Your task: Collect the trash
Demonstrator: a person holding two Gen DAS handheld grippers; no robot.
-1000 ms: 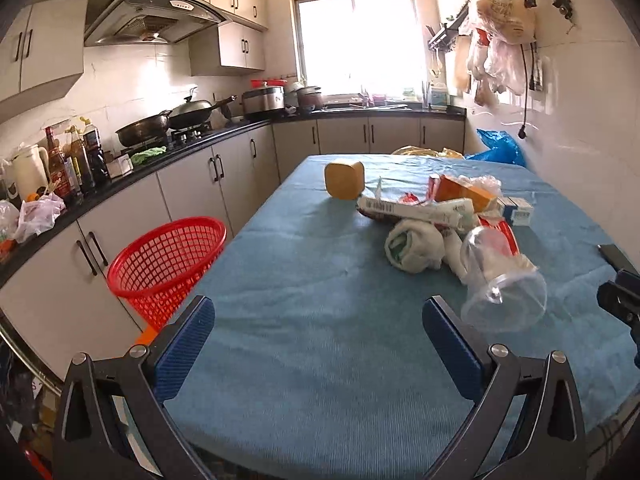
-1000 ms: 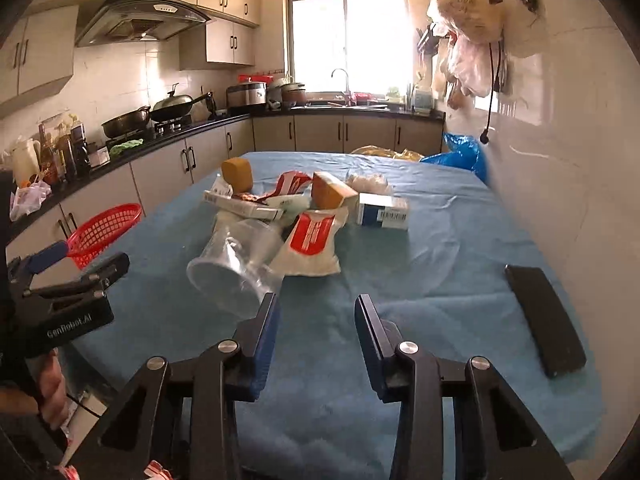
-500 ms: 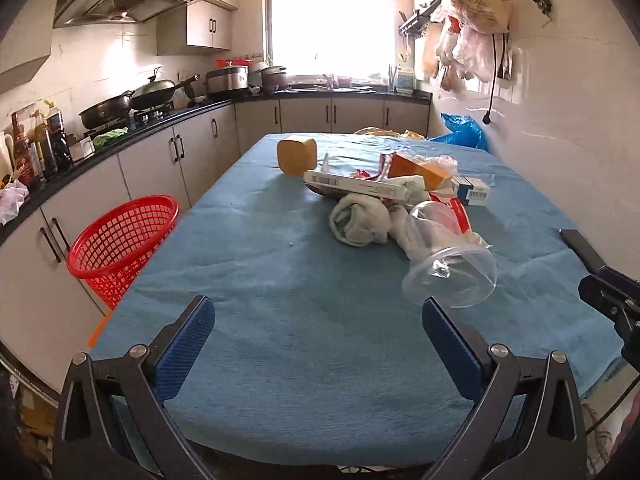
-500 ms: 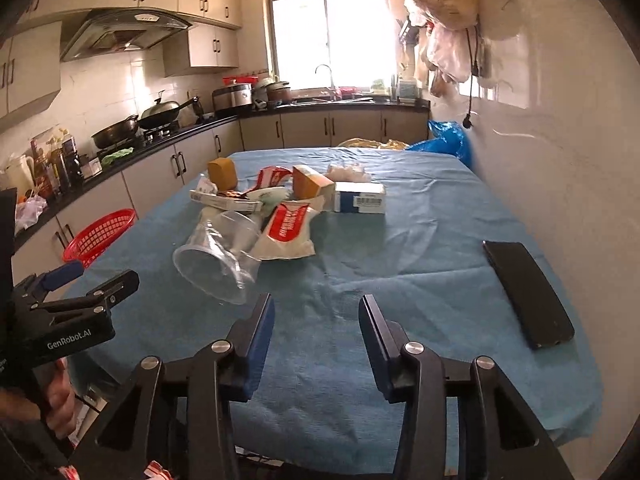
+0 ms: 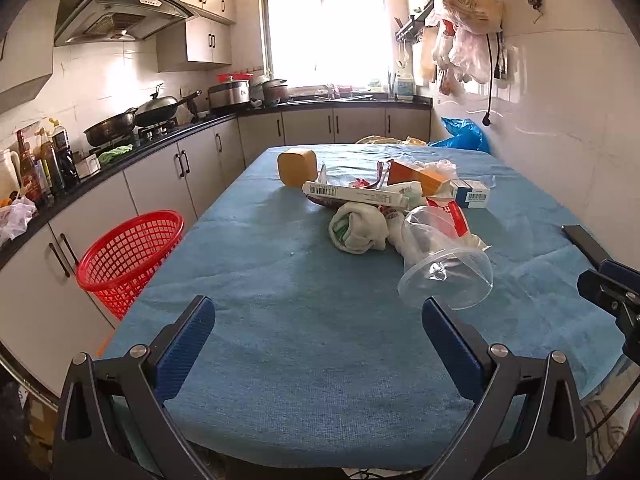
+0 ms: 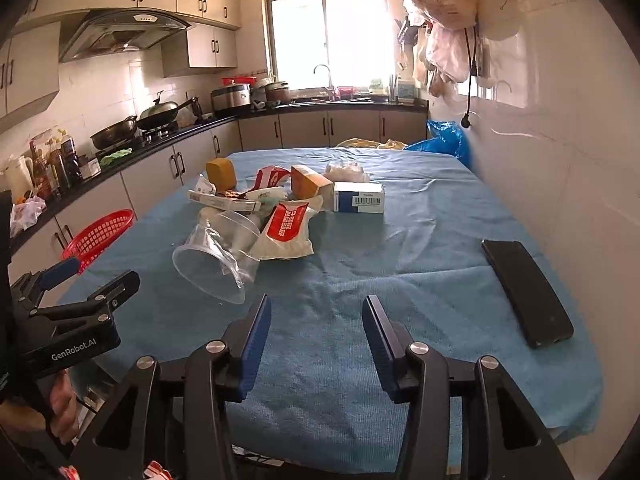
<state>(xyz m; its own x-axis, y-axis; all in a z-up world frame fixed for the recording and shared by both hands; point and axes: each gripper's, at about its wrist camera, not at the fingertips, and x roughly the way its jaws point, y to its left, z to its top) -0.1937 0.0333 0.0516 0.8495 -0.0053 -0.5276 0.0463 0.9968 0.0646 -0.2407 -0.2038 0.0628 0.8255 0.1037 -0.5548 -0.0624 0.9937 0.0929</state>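
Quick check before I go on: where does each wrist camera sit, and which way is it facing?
Left wrist: on the left gripper, facing along the blue-clothed table to the window; jaws wide, empty.
Right wrist: on the right gripper, same heading; jaws opening, empty; a hand holds the left gripper.
Shared: clear plastic cup, red basket, black phone.

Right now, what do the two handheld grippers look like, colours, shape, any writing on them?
Both are black angular frames with silver bolt heads and two long jaws faced in blue ribbed pads. The left gripper and the right gripper look alike. In the right wrist view, the left one's body carries white lettering reading GenRobot.AI.
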